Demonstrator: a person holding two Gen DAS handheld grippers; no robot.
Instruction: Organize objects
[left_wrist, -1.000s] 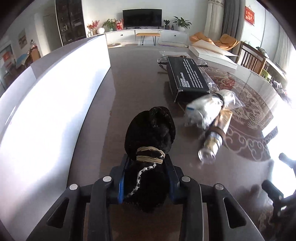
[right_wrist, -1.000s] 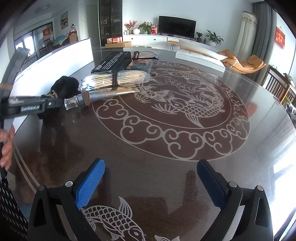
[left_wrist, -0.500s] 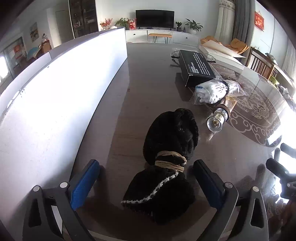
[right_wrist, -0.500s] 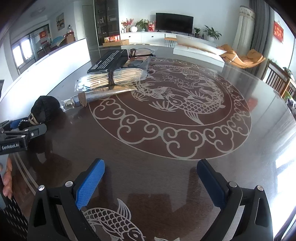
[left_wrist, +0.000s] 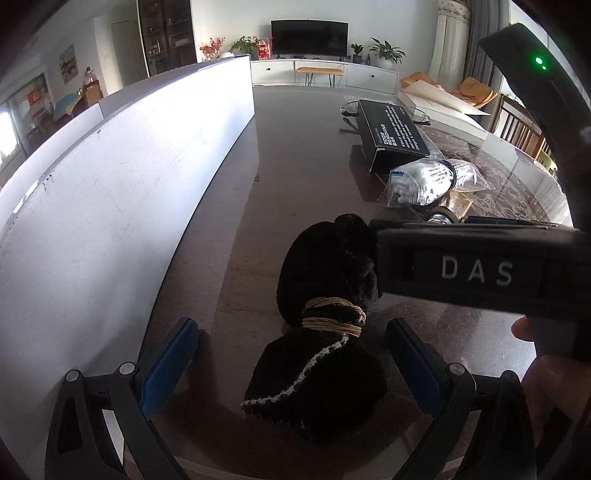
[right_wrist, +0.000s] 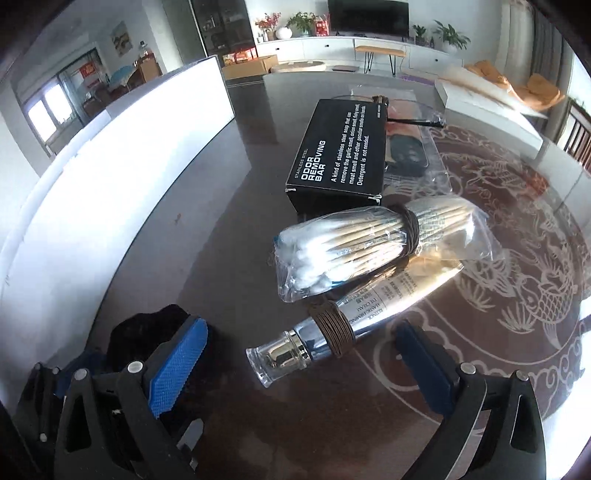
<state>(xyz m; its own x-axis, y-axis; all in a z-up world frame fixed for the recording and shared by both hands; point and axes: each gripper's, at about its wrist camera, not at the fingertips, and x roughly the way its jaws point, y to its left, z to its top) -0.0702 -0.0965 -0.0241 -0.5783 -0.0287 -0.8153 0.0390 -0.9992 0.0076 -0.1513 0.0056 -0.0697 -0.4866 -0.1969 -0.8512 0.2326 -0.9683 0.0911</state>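
The left gripper (left_wrist: 291, 363) is standing with its blue pads spread as wide as they go, having just let go of the black fabric bundle (left_wrist: 325, 332), which is lying on the dark table (left_wrist: 280, 155) between the fingers and touching neither pad, close beside the long white panel (left_wrist: 122, 192). The right gripper (right_wrist: 299, 363) is coming in now over the silver tube (right_wrist: 354, 314), its jaws having just been narrowing a touch though they are gaping wide, and nothing is between the pads yet; the clear cap end of the tube is lying just ahead of them. In the left wrist view its black body is crossing right above the bundle, so the two tools are crowding each other here. The bag of cotton swabs (right_wrist: 373, 243) is resting partly on the tube, with the black box (right_wrist: 340, 155) just behind. The sensible play, I'd say, is squaring the pads across the tube's body near the brown cord wrap rather than on the slick cap, and drawing it out low and slow so the swab bag is sliding off gently instead of tumbling. The left tool is best backing straight off the bundle without snagging its twine.
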